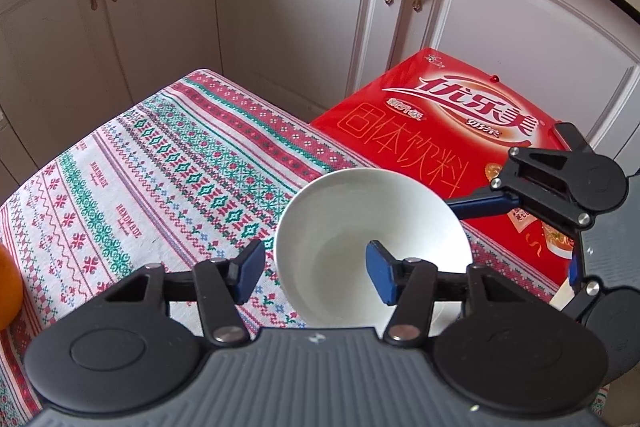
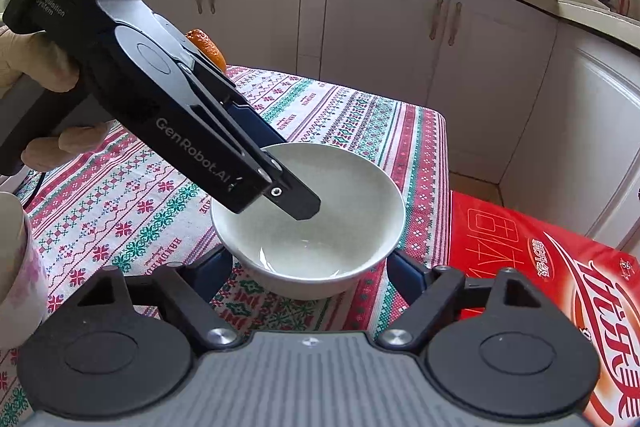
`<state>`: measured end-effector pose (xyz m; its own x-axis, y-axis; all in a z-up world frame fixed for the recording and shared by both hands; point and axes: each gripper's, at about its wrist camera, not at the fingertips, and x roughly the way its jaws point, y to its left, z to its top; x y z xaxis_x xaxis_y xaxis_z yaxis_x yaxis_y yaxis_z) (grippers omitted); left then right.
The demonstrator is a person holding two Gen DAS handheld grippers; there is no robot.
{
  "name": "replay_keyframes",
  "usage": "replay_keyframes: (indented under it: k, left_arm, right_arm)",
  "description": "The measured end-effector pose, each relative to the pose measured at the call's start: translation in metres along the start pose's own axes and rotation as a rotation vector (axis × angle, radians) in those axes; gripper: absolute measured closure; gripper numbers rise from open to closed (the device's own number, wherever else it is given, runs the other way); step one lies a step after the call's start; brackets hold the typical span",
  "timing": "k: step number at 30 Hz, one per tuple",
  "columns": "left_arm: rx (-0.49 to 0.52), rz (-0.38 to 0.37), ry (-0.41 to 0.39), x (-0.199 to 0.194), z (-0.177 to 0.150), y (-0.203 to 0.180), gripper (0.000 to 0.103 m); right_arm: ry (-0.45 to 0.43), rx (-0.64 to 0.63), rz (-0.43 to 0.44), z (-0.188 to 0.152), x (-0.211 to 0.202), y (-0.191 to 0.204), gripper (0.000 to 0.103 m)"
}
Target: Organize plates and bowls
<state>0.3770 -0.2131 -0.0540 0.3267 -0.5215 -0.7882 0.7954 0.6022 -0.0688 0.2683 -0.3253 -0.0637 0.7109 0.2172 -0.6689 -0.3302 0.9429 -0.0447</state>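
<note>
Left claw [image 1: 316,267] is clenched across the near rim of the white bowl [image 1: 360,227], one pad inside. Right claw [image 2: 308,277] straddles the bowl's base, contact uncertain. The bowl rests on the desk [image 1: 160,167]. Judgement: organizing barely begun; no stack visible.

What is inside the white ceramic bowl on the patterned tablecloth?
The white ceramic bowl holds no food; only one finger of the left gripper reaches inside, straddling the rim. Part of the bowl's floor is covered by it.
</note>
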Motion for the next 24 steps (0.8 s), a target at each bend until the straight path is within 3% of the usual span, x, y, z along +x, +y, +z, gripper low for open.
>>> replay_keyframes:
  k: [15,24]
  left_arm:
    - [0.024,-0.005,0.008,0.000,0.001,-0.006,0.053]
    - [0.031,-0.009,0.003,-0.023,-0.010,-0.017,0.053]
  right_arm:
    - [0.010,0.009,0.004,0.001,-0.003,0.001,0.017]
    - [0.027,0.003,0.020,-0.001,-0.019,0.012,0.017]
